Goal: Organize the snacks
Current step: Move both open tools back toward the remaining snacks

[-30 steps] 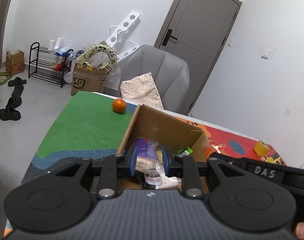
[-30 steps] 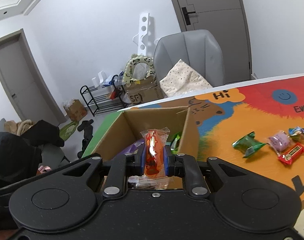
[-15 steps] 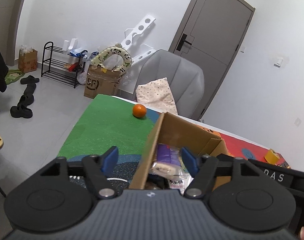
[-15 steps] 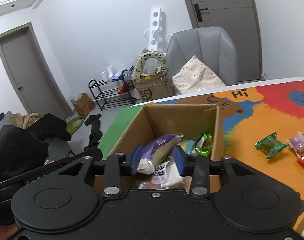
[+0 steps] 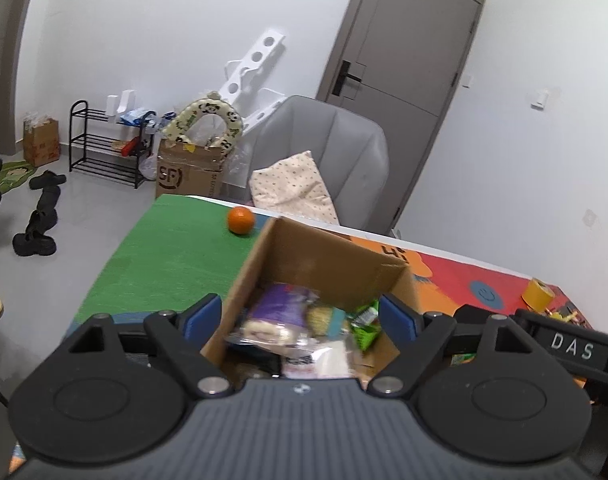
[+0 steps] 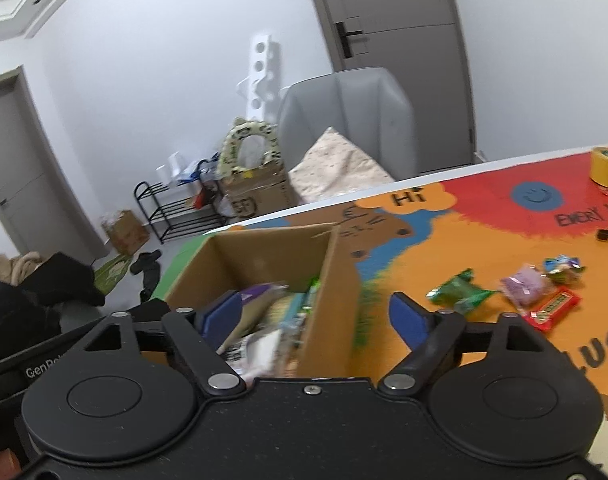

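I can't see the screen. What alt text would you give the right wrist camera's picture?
The right gripper hangs with its blue-padded jaws wide open and empty, having just opened, over a cardboard box holding snack packets. To the right, loose wrapped snacks lie on a colourful cartoon table mat; a grey chair and door stand behind.

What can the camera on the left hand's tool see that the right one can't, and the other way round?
Only the left view shows the round orange fruit on the green part of the table mat.

Only the right view shows the loose wrapped snacks on the orange part of the mat: a green packet, a pale purple packet and a red bar.

Both show the open brown cardboard box holding snacks, the grey chair, the yellow tape roll, and that tool's own wide-open blue-padded jaws, holding nothing.
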`<state>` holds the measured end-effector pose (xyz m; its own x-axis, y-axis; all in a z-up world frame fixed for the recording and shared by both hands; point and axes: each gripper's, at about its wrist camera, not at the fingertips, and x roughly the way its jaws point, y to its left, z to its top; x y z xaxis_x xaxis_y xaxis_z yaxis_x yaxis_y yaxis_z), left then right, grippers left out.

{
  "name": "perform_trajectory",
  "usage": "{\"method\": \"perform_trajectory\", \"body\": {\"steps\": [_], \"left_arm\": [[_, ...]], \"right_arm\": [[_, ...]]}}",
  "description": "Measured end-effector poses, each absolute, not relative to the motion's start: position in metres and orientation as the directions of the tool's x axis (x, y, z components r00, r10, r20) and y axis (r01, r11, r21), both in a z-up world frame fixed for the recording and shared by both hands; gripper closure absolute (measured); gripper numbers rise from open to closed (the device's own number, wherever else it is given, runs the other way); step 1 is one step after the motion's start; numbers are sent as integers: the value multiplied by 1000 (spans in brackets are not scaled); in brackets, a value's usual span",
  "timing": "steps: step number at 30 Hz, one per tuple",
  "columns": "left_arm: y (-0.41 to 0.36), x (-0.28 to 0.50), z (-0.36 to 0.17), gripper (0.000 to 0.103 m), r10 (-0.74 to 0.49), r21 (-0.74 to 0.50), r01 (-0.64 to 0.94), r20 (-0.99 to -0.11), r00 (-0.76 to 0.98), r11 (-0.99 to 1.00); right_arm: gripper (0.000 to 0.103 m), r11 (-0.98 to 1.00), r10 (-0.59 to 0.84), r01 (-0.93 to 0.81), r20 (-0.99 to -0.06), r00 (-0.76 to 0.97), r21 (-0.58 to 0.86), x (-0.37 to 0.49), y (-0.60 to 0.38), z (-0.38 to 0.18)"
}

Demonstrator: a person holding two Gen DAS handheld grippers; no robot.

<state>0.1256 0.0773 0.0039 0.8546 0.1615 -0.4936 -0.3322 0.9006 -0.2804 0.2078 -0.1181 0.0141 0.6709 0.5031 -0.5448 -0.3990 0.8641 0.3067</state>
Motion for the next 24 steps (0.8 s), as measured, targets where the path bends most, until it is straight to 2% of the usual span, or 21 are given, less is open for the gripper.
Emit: {"method": "perform_trajectory", "body": {"steps": [7, 17, 24], "left_arm": [[50, 139, 6, 18, 133, -259, -294, -499, 856, 920], [13, 159, 4, 17, 112, -224, -258, -511, 852, 940], [-14, 173, 1, 17, 93, -202, -229, -522, 848, 952]], "right_arm": [[7, 880, 474, -347, -543, 693, 325, 216, -150, 12], [1, 899, 428, -275, -547, 719, 341, 228, -195, 2], [0, 902, 410, -236, -551, 726, 360, 235, -224, -8]]}}
